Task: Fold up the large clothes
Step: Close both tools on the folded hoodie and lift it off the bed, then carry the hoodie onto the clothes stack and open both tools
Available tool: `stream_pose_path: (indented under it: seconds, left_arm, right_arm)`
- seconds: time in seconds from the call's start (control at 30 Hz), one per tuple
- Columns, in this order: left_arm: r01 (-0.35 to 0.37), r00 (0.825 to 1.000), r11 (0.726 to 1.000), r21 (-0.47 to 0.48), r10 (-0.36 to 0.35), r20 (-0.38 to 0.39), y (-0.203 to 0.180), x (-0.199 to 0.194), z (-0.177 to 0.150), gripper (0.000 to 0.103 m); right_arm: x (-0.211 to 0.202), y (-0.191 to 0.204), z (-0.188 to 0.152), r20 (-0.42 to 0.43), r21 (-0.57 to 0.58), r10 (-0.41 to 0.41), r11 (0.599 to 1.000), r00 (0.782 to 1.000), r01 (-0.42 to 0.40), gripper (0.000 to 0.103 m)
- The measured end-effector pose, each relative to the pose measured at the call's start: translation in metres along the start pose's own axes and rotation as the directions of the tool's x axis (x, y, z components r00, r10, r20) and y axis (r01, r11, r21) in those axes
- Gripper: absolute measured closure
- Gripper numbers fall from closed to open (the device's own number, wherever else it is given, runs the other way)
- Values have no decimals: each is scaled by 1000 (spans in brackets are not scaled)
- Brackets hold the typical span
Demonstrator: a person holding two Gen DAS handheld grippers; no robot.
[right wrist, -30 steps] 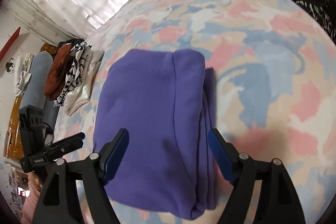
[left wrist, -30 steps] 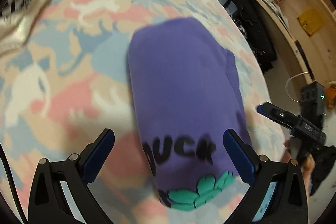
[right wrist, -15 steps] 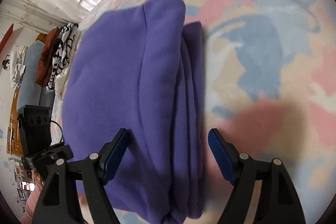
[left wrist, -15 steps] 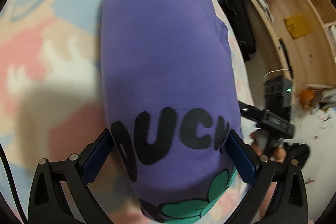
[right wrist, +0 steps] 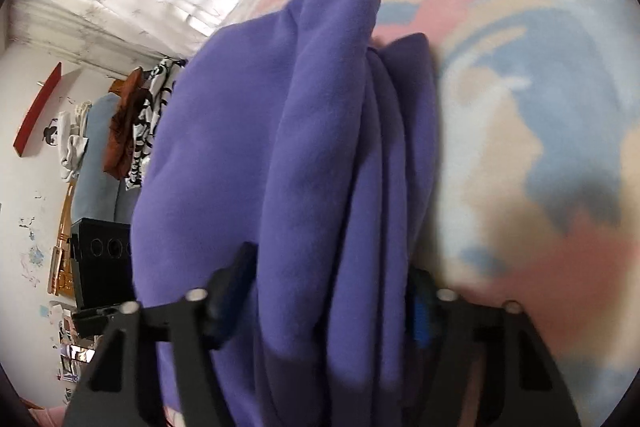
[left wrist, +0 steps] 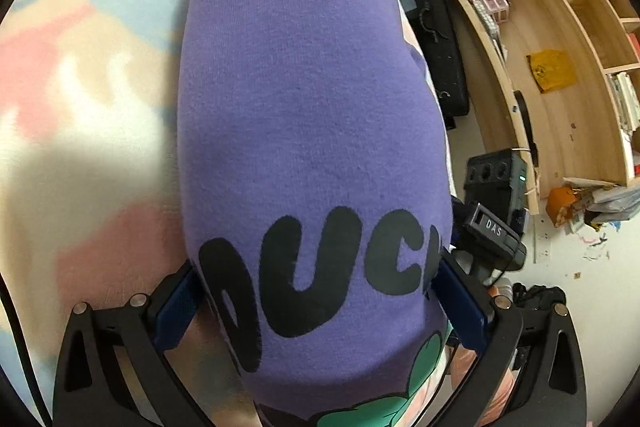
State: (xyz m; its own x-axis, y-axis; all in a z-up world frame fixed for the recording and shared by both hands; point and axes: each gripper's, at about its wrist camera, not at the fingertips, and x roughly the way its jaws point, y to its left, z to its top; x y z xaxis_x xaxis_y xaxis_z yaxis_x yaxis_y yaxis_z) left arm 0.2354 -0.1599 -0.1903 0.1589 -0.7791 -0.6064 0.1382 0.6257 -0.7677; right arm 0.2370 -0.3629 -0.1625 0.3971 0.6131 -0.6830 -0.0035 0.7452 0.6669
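The purple sweatshirt (left wrist: 312, 131) is already reduced to a compact multi-layer bundle lying on the patterned bedspread (right wrist: 540, 107), close to the edge that faces the wooden shelving (left wrist: 560, 59). The left gripper (left wrist: 316, 295) straddles its printed end with jaws wide, pads touching the fabric. The right gripper (right wrist: 332, 291) brackets the stacked layers at the opposite end, partly closed; judged remaining: lift and place, or one last fold.

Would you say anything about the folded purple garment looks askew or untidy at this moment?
Slightly: in the right wrist view the purple garment shows several uneven layers along its edge, one corner poking out past the top fold. Nothing looks damaged.
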Motion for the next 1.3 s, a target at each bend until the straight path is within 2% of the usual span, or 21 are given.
stream_pose_path:
  seconds: [0.1,0.3,0.47,0.63,0.77,0.87,0.93,1.07,1.1,1.2,1.3]
  left_arm:
    - [-49,999,998,40,49,3,-14,-5,-1,2]
    - [-103,993,988,113,96,61,-42,-47,-5,5]
    - [-114,989,985,128,100,109,-54,-101,-13,5]
    - [-146,974,978,147,116,196,-62,-175,-23,5]
    - [-170,949,974,152,121,290,-59,-256,-19,5]
    - [-201,920,968,149,134,367,-56,-324,-4,5]
    - [-233,895,962,145,153,420,-55,-370,16,5]
    - [-297,836,941,160,175,520,-52,-451,70,5]
    - [-306,826,937,167,175,535,-49,-468,87,5]
    - [-316,806,932,176,166,569,-31,-514,141,5]
    - [-325,789,928,182,160,593,-1,-544,193,5]
  right_arm:
    - [-8,11,-5,37,-48,-14,999,999,16,62]
    - [-23,35,-25,96,-101,13,995,995,-3,65]
    - [-29,77,-42,147,-132,68,990,987,-48,66]
    - [-27,136,-44,178,-197,122,977,976,-87,66]
    - [-16,208,-24,196,-269,190,954,962,-134,66]
    - [0,270,3,199,-330,246,928,949,-171,66]
    - [14,314,31,201,-358,286,912,937,-201,66]
    - [48,392,88,224,-416,347,879,911,-233,66]
    - [56,408,103,230,-423,361,874,904,-241,66]
    - [89,457,151,253,-441,391,861,885,-254,66]
    - [125,486,187,265,-443,404,857,876,-262,66]
